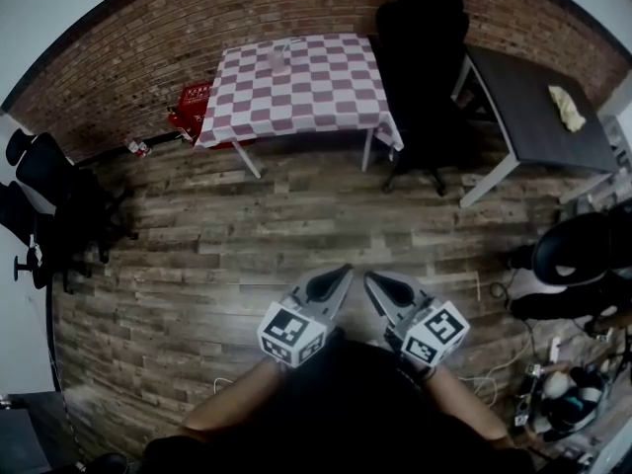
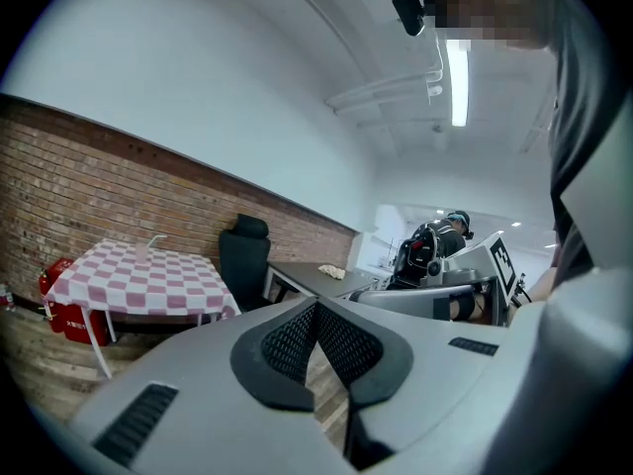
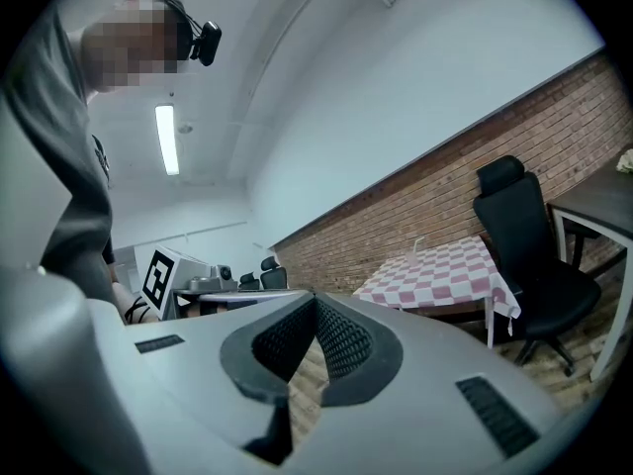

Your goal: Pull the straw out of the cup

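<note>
Both grippers are held low and close to my body, side by side over the plank floor (image 1: 296,225), well apart from the work table.

Left gripper (image 1: 342,274): in the left gripper view its two jaws meet at the tips. Only a narrow wedge of floor shows behind the contact line. Nothing is held between them.

Right gripper (image 1: 372,279): in the right gripper view the condition is the same. The jaws are closed tip to tip and hold nothing.

In the head view the two grippers angle toward each other, with their tips near one another but not touching.

Task item: the cup (image 1: 279,61) stands upright on the table with the pink-and-white checked cloth (image 1: 296,102), toward that table's far edge, by the brick wall (image 1: 148,47). The straw (image 2: 153,240) rises from the cup, its upper end bent to one side. The cup is too small in every view for me to judge its contents.

Surroundings:
- A black office chair (image 1: 423,62) stands just beside the checked table, on my right.
- A dark table (image 1: 533,117) sits further right, with a pale crumpled item (image 1: 567,108) on its top.
- A red crate (image 1: 190,109) rests on the floor at the checked table's left corner.
</note>
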`<state>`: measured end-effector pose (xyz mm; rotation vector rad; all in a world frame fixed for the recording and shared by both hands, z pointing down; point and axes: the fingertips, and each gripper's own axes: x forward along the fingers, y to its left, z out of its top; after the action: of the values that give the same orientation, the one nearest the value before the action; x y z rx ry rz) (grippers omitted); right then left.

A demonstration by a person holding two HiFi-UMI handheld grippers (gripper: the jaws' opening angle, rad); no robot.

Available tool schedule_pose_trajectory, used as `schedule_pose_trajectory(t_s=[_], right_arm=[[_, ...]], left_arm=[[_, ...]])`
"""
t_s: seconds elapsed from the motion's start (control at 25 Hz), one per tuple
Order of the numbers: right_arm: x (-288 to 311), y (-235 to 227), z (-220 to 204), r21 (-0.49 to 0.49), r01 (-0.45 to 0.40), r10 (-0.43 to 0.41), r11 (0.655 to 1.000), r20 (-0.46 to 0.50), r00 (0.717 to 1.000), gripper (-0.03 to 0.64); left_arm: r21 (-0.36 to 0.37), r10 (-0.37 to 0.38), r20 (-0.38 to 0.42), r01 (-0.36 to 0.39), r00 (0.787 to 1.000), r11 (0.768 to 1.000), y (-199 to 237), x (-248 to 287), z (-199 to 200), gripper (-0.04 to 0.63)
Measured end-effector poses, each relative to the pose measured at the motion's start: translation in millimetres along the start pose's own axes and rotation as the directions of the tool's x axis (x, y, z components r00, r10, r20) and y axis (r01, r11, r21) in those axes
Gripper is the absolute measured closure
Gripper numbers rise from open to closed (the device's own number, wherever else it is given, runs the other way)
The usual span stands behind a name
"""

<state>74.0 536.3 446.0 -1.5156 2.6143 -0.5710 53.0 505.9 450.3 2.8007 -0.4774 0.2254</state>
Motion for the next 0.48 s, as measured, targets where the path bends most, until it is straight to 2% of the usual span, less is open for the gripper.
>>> schedule_pose_trajectory(t_s=[0.24, 0.48], right_arm=[[79.5, 5.1, 19.0, -0.011, -0.007, 0.007, 1.000, -0.007, 1.000, 0.606], [143.0, 23.5, 19.5, -0.019, -0.047, 0.047, 0.999, -0.027, 0.999, 0.606]], left_arm=[[0.013, 0.017, 0.036, -0.017, 0.999, 1.000, 71.2, -23.6, 30.6, 0.588], [0.005, 0.056, 0.055, -0.056, 0.997, 0.998, 130.1, -56.4, 33.2, 0.588]])
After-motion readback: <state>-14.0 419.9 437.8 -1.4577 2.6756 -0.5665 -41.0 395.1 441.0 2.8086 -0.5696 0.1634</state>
